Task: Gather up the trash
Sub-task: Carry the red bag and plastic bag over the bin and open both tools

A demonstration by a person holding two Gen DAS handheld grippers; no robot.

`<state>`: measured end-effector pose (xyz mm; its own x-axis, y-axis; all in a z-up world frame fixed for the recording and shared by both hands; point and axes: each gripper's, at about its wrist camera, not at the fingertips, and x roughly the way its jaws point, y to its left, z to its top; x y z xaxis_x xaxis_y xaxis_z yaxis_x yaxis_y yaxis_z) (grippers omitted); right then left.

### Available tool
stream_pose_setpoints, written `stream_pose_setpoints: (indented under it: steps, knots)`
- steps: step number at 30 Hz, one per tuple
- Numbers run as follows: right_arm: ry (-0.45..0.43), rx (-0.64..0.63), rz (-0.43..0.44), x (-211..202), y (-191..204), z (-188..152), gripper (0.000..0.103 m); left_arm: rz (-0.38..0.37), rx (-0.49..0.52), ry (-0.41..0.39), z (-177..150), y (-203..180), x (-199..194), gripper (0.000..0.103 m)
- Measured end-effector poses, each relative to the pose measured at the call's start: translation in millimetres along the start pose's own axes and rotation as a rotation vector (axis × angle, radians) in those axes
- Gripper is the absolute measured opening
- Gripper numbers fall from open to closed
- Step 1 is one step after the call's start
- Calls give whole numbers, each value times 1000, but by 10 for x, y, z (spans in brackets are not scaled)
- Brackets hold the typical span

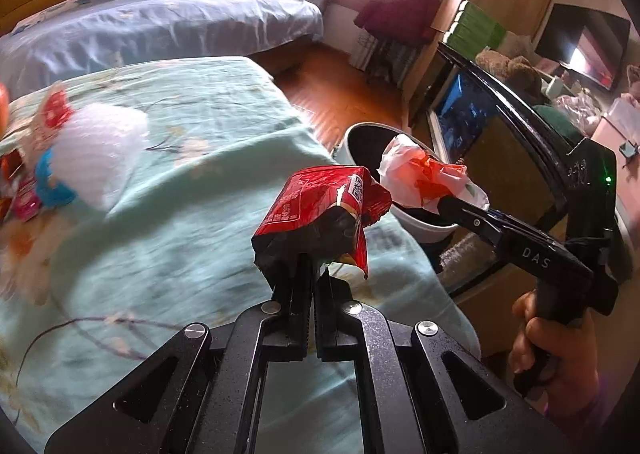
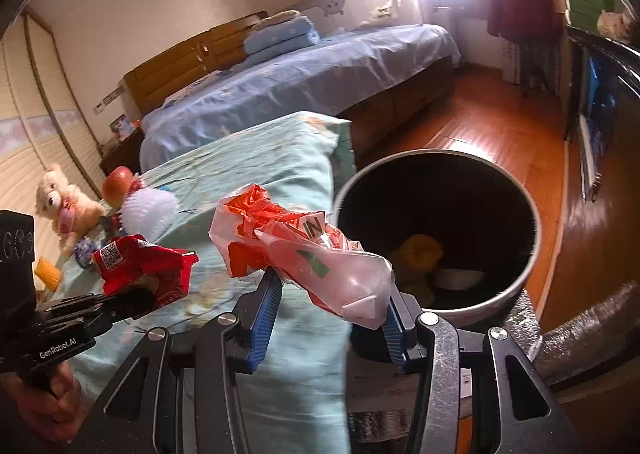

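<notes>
My left gripper (image 1: 310,266) is shut on a crumpled red snack wrapper (image 1: 320,206) and holds it above the teal bed cover near the bed's edge; it also shows in the right wrist view (image 2: 140,266). My right gripper (image 2: 332,290) has its jaws spread wide, with a crumpled white and orange plastic bag (image 2: 296,250) resting across the blue pads just left of the bin. The round white trash bin (image 2: 516,286) stands on the floor beside the bed, with yellow and white trash inside. In the left wrist view the bag (image 1: 424,174) hangs over the bin (image 1: 424,228).
More litter lies on the teal bed cover (image 1: 180,182): a white fluffy item (image 1: 100,150), red packets (image 1: 52,114), an apple (image 2: 118,180), a teddy bear (image 2: 64,202). A blue bed (image 1: 160,30) stands behind, a dark cabinet (image 1: 500,122) to the right, wooden floor (image 2: 480,130) between.
</notes>
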<state>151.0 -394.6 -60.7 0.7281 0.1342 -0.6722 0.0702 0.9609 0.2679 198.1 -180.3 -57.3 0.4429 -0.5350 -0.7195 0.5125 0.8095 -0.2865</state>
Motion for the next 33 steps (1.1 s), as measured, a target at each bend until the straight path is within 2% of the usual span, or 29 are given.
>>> stream_pose_setpoints:
  steps: [15,33]
  knots:
    - [-13,53,-90,48,-484,86,48,-26,61,40,275,-381,386,1]
    - [10,78,-129,261,-840,255,49,-35,99,83,550,-687,800,1]
